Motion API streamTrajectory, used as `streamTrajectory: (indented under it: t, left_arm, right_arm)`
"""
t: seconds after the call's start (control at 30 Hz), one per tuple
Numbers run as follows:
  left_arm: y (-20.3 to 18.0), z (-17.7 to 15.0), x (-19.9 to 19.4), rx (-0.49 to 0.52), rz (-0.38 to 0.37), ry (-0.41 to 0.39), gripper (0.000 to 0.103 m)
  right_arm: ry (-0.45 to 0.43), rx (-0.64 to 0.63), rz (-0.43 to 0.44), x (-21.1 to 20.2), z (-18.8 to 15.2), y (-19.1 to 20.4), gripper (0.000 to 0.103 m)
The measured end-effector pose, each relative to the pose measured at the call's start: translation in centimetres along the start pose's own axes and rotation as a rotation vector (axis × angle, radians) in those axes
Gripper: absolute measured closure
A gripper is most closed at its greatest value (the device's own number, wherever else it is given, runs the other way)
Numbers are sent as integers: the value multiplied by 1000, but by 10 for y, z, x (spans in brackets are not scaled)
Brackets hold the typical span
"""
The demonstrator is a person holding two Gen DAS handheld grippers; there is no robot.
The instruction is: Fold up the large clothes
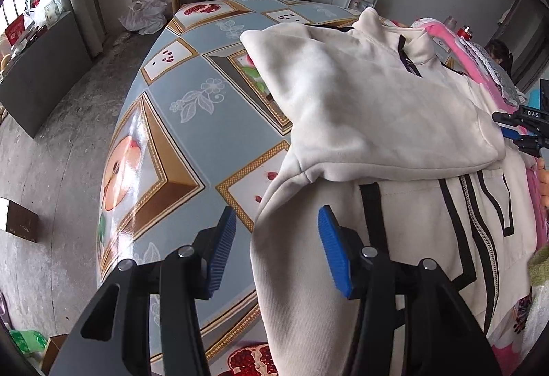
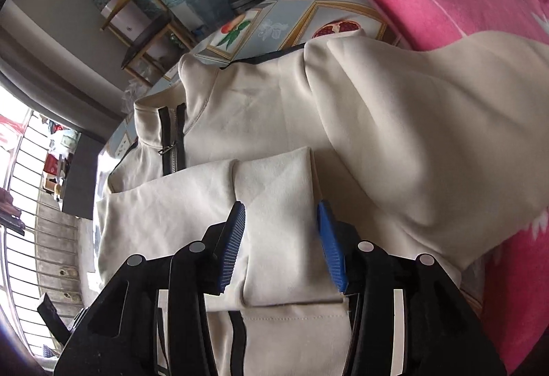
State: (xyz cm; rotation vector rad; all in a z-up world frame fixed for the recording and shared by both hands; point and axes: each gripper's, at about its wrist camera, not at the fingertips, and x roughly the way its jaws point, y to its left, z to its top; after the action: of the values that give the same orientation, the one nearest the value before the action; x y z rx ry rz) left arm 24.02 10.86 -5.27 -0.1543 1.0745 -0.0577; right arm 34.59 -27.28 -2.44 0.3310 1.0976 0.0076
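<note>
Two grippers over a cream jacket on the counter.
Left gripper and right gripper fingers apart, gripping nothing.

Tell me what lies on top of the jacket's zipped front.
A folded-over cream sleeve lies across the cream jacket, covering its middle. The zipper shows below the sleeve and again at the collar; the stretch between is hidden. Both grippers are open.

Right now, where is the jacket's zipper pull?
In the right wrist view the zipper pull hangs left of centre, just under the cream jacket's collar, above the folded sleeve.
</note>
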Motion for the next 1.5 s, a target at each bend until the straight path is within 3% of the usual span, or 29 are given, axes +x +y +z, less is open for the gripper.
streamTrajectory:
  t: [0.1,0.17,0.2,0.27,0.43,0.53,0.63,0.7,0.8,0.93,1.03,1.17,1.27,1.33,1.4,1.5]
  left_arm:
    - [0,-3,3,3,19,4,54]
    - [-1,-6,5,8,32,3,54]
    - [-2,-7,5,12,37,3,54]
    - [-2,-9,5,21,63,-7,54]
    - [-3,-11,6,36,112,-18,54]
    - [-1,-12,5,35,101,-21,54]
    - [3,-13,3,23,78,-26,54]
    - [7,-13,-2,8,54,-39,54]
    - [14,-9,-14,-17,9,-84,54]
    - [14,5,-23,-34,-15,-105,54]
    - [9,15,-23,-31,-19,-96,54]
    - [-7,27,-19,6,-21,-83,52]
    - [-22,35,-17,34,-27,-78,47]
    - [-32,41,-15,50,-39,-76,42]
    - [-42,50,-11,59,-50,-74,32]
    - [-57,64,-1,59,-47,-84,22]
  right_arm:
    - [49,-22,-83,22,11,3,65]
    - [71,-58,-120,31,12,7,93]
    - [69,-79,-145,32,11,11,98]
    - [28,-99,-124,22,13,20,99]
    - [-206,-140,-47,-38,24,47,99]
    - [-191,-127,-75,-28,25,37,98]
    - [-80,-129,-187,7,20,21,93]
    - [-85,-137,-245,10,15,18,85]
    - [-162,-129,-172,-10,12,28,65]
    - [-212,-170,-62,-30,2,52,61]
    - [-151,-153,-16,-16,-7,49,61]
    - [-25,-96,-39,26,-17,33,67]
    - [-18,-75,-45,31,-20,29,69]
    - [-38,-42,-4,15,-22,26,63]
    - [-83,-30,22,-12,-26,19,38]
    - [-162,7,11,-57,-28,-12,33]
